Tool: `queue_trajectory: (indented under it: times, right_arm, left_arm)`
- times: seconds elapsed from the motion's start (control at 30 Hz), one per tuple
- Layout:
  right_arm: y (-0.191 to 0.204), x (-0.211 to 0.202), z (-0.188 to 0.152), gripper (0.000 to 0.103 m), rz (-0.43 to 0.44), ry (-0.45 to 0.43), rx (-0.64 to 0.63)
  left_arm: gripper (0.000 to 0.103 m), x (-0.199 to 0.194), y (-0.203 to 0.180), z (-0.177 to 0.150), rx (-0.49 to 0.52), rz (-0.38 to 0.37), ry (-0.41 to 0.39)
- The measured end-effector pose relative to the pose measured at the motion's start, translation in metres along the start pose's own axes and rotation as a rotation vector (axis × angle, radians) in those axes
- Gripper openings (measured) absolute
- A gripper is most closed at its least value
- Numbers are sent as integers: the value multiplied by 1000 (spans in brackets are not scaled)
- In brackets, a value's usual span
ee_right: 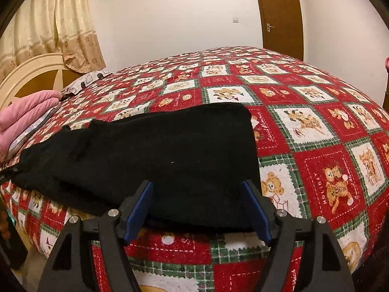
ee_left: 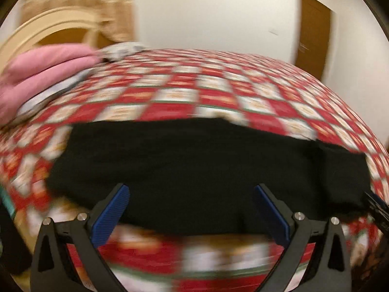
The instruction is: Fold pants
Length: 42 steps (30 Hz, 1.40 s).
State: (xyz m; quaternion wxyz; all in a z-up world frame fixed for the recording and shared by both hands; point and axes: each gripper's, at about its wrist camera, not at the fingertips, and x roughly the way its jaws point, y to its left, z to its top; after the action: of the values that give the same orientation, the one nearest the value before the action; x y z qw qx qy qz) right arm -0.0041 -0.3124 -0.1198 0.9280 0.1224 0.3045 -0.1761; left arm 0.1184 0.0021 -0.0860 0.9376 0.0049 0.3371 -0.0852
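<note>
Pants (ee_right: 155,155) lie folded lengthwise near bed's (ee_right: 316,131) front edge, both tongs wide open w/ nothing held, left gripper (ee_left: 190,209) & right gripper (ee_right: 197,206) hovering at near hem; grab both layers evenly before next fold.

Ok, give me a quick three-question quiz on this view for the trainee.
1. True or false: the right tool grips the pants.
2. What lies under the pants? A) bedspread B) bare floor C) desk
3. Fill in: left of the pants, by the headboard, sits a folded ____ blanket.

Key: 1 false, its jaws stand open at the pants' near edge. 2 A, the red checked bedspread. 3 pink.
</note>
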Motion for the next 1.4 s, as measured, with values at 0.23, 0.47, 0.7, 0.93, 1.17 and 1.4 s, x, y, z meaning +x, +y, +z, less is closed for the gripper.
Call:
queue_trajectory:
  times: [0.23,0.47,0.7,0.93,1.17,1.4]
  right_arm:
    - [2,-1,-1,77,-11,3,19]
    - [2,1,2,79,-9,12,28]
    - [2,1,2,80,-4,18,32]
    - [-1,1,4,80,0,29,44]
    - [-16,-16,12,80,36,-9,160]
    - [-20,-43,34,80,128,-107,178]
  left_arm:
    - [103,-4,135,-9,-387,162,-31]
    - [100,34,148,2,-433,96,-31]
    - [92,59,145,-2,-446,103,17]
    - [28,50,149,6,-437,-35,13]
    - [25,21,119,33,-346,-10,-91]
    - [25,-41,20,73,-42,-122,-295]
